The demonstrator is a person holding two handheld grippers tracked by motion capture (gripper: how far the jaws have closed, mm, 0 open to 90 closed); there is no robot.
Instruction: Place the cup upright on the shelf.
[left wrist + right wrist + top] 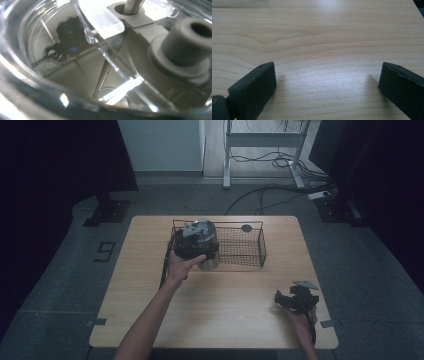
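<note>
1. My left tool [196, 246] is at the glass jar [209, 251], at the basket's [240, 246] left end; grip not discernible.
2. My right tool [296, 300] rests wide open and empty on the bench [225, 300].
3. Judged step: placing or lifting the jar; next needs the rim cleared.

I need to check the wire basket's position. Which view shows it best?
The high view: the whole basket sits at the table's far edge. The left gripper view gives close-up glass, the right gripper view bare tabletop.

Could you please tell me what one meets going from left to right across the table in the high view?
Left gripper at a clear glass container → black wire mesh basket → right gripper, resting on the light wooden table.
</note>
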